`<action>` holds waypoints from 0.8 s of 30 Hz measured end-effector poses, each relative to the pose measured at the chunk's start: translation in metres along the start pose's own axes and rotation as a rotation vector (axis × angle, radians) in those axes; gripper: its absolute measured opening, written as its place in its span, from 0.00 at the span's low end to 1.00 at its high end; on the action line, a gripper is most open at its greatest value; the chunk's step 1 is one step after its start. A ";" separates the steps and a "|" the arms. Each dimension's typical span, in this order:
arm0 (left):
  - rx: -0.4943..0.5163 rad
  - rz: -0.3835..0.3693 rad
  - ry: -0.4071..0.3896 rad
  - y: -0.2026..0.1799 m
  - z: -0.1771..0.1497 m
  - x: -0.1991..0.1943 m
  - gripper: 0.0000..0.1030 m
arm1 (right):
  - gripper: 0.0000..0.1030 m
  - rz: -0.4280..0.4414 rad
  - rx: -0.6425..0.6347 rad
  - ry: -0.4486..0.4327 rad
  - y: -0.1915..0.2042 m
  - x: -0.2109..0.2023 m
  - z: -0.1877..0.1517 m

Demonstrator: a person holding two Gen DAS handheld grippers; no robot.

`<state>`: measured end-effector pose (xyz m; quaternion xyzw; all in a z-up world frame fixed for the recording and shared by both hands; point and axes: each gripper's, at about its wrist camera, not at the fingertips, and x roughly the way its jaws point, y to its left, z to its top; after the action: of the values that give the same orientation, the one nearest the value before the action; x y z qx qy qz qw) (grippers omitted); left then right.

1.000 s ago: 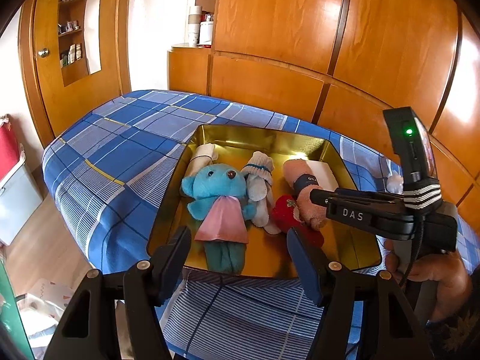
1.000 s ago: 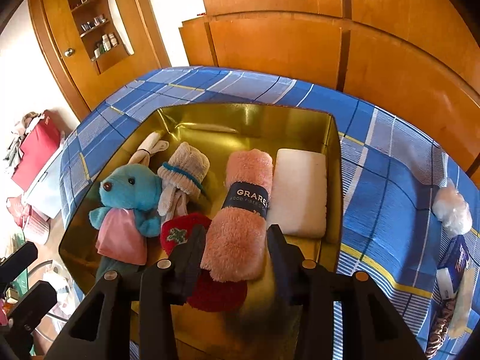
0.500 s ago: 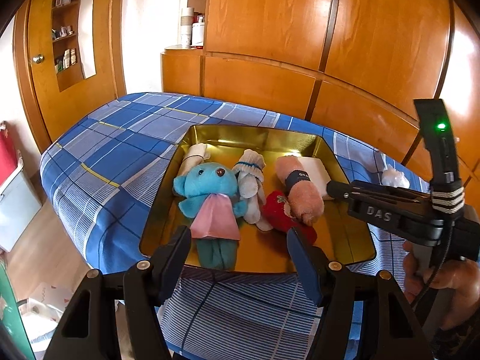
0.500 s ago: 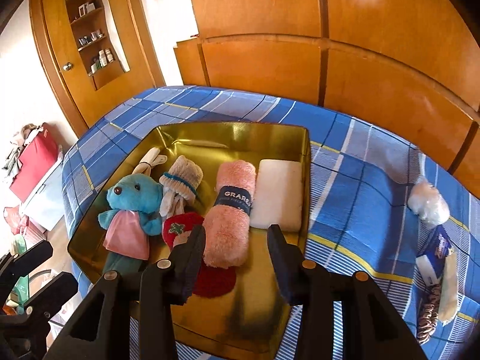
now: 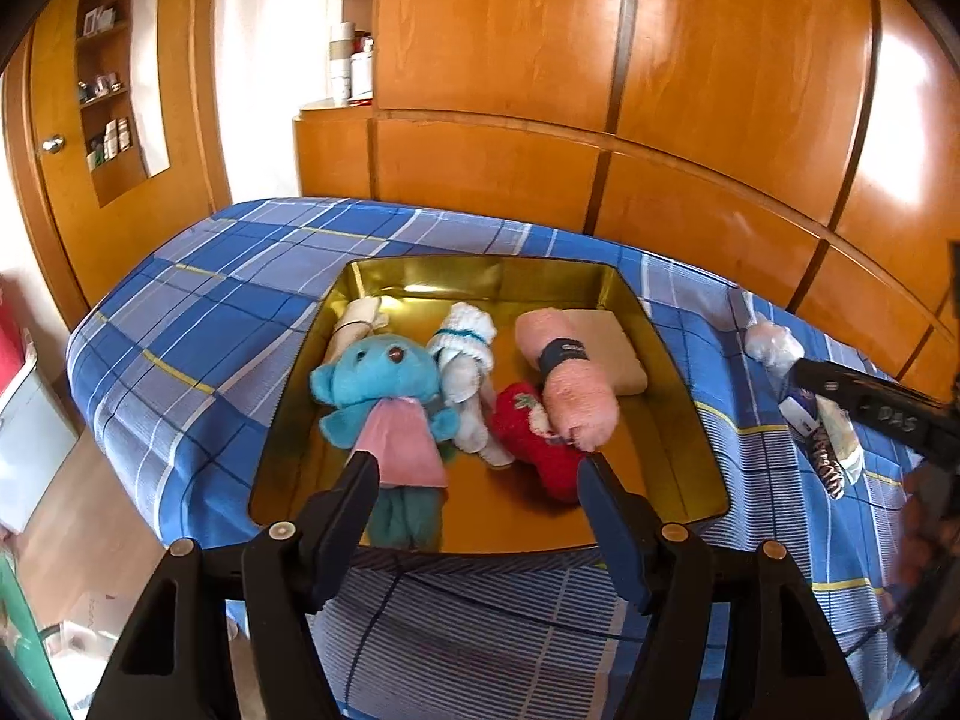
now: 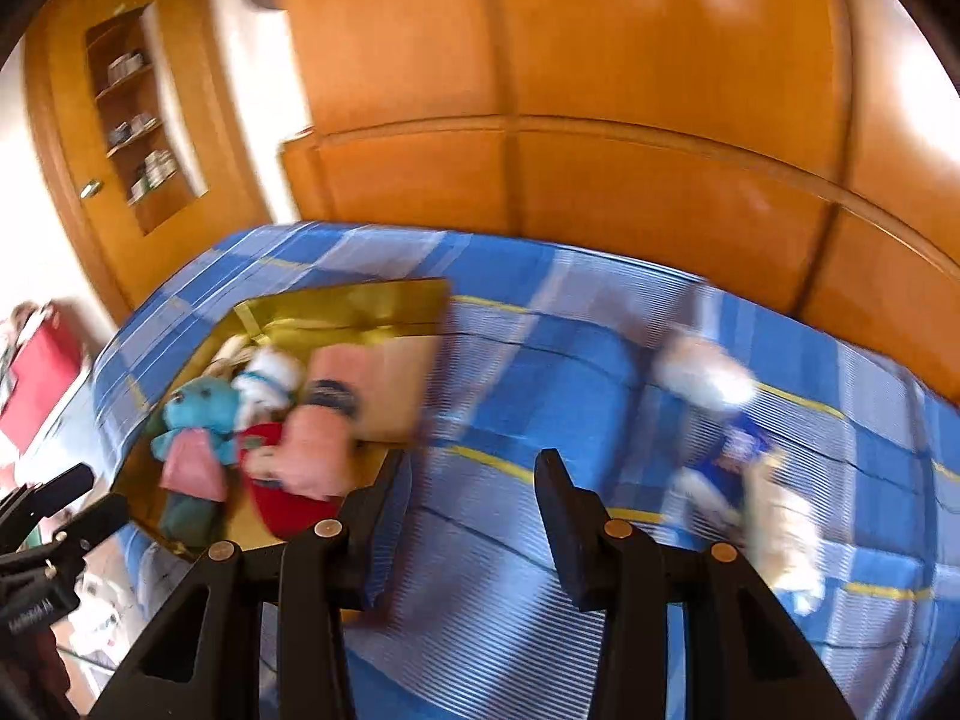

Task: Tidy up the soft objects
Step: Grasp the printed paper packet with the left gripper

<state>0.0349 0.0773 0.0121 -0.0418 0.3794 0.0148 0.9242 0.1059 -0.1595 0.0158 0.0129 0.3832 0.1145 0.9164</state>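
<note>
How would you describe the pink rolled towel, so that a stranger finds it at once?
On the blue checked bed lies a gold tray full of soft things. In its right half, the pink rolled towel lies between a red plush and a flat cream pad. It alone wears a dark paper band.

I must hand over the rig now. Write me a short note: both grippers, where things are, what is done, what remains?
Left gripper: jaws opening, nothing between them, above the gold tray's near edge.
Right gripper: empty, jaws apart, over the blue plaid bedspread right of the tray.
Done: blue plush toy, white sock, red plush, pink rolled towel, cream pad in the tray.
Left: bagged items on the bedspread; view blurred.
</note>
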 end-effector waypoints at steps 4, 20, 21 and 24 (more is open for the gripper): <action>0.031 -0.025 -0.003 -0.013 0.005 0.001 0.68 | 0.42 -0.103 0.131 -0.031 -0.066 -0.023 -0.009; 0.276 -0.193 0.055 -0.128 0.012 0.019 0.68 | 0.46 -0.305 0.605 -0.006 -0.232 -0.039 -0.089; 0.293 -0.218 0.069 -0.138 0.011 0.022 0.68 | 0.46 -0.306 0.615 -0.005 -0.235 -0.041 -0.091; 0.345 -0.260 0.098 -0.168 0.007 0.032 0.68 | 0.46 -0.305 0.642 -0.003 -0.236 -0.044 -0.091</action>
<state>0.0727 -0.0894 0.0059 0.0676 0.4120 -0.1716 0.8923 0.0587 -0.4048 -0.0443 0.2428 0.3958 -0.1499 0.8729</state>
